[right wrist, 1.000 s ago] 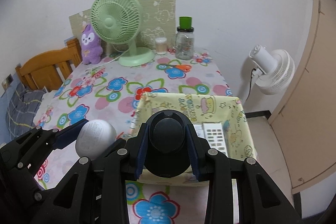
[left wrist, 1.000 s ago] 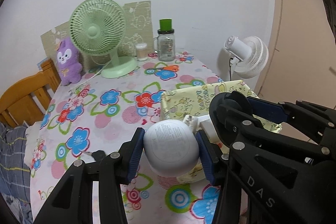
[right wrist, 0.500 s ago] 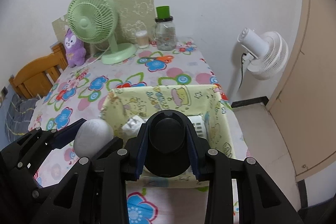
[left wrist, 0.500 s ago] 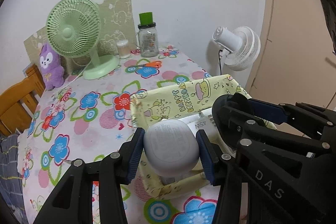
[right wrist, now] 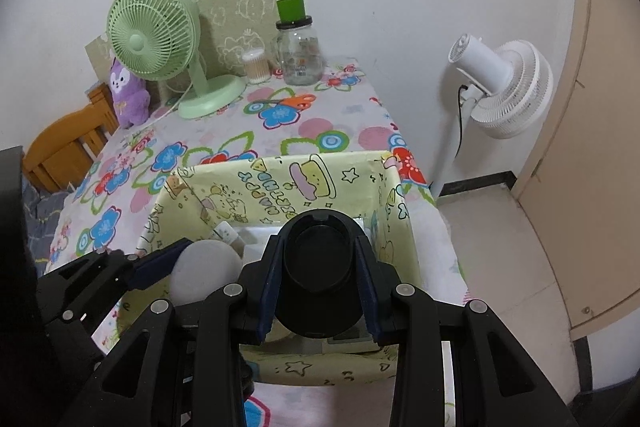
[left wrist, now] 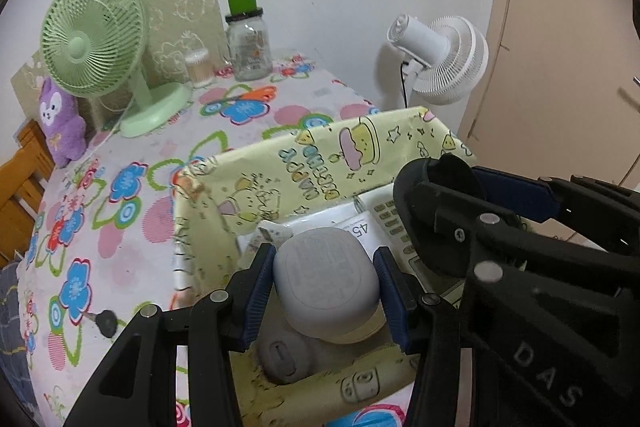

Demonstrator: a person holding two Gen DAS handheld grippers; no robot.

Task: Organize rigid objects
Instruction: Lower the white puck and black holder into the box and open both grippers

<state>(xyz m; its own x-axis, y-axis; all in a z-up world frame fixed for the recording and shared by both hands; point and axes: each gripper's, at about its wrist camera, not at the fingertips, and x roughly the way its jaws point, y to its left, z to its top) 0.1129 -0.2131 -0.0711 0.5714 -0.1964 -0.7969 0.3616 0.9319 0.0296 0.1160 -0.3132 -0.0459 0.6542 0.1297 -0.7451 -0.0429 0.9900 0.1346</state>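
Observation:
My left gripper (left wrist: 325, 293) is shut on a rounded white device (left wrist: 326, 287), held above the inside of a yellow cartoon-print box (left wrist: 320, 155). The right gripper (right wrist: 319, 277) is shut on a black round cylinder (right wrist: 318, 275), held over the same yellow box (right wrist: 280, 183). In the right wrist view the white device (right wrist: 202, 273) and the left gripper show at lower left. Inside the box lie a white remote (left wrist: 386, 215), a white carton (left wrist: 340, 223) and a grey rounded item (left wrist: 280, 359). The right gripper's black frame fills the right side of the left wrist view.
On the floral tablecloth (right wrist: 224, 143) stand a green desk fan (right wrist: 160, 39), a purple plush (right wrist: 128, 95), a glass jar with a green lid (right wrist: 298, 51) and a swab pot (right wrist: 256, 67). A black key (left wrist: 105, 321) lies by the box. A white floor fan (right wrist: 500, 87) stands right of the table.
Both grippers moved forward and down with their loads, from the table beside the box to over its inside. The box now looms larger, and more of its contents show.

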